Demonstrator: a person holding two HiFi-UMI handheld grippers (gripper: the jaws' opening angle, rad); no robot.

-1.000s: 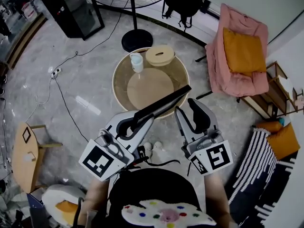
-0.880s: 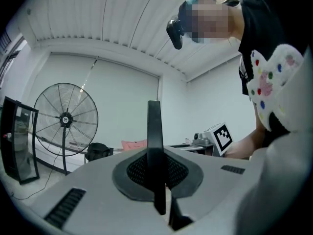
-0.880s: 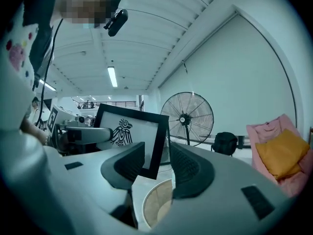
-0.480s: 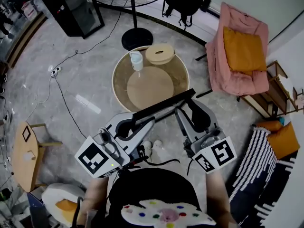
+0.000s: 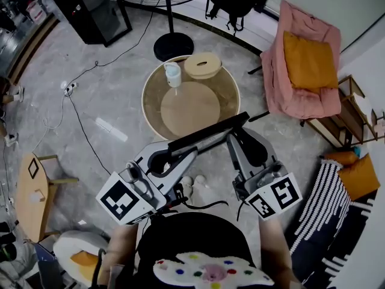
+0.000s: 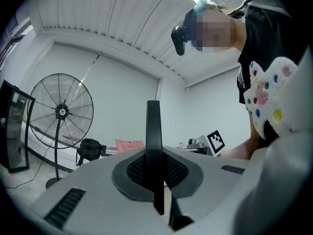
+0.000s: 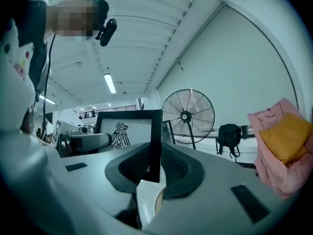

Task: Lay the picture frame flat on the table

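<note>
The black picture frame hangs edge-on in the air over the near rim of the round wooden table. My left gripper is shut on its left part; in the left gripper view the frame stands as a thin dark bar pinched between the pads. My right gripper is at the frame's right end, its jaws closing around it. In the right gripper view the frame, with a bird print, has its right edge between the pads; I see no firm press.
On the table's far side stand a white cup and a beige lidded dish. A fan's round base is behind the table, a pink armchair to the right. A small wooden side table and a floor cable lie left.
The frame has shifted slightly right and lower. The right gripper's jaws, wide apart beside the frame before, have come around its right end and narrowed.
</note>
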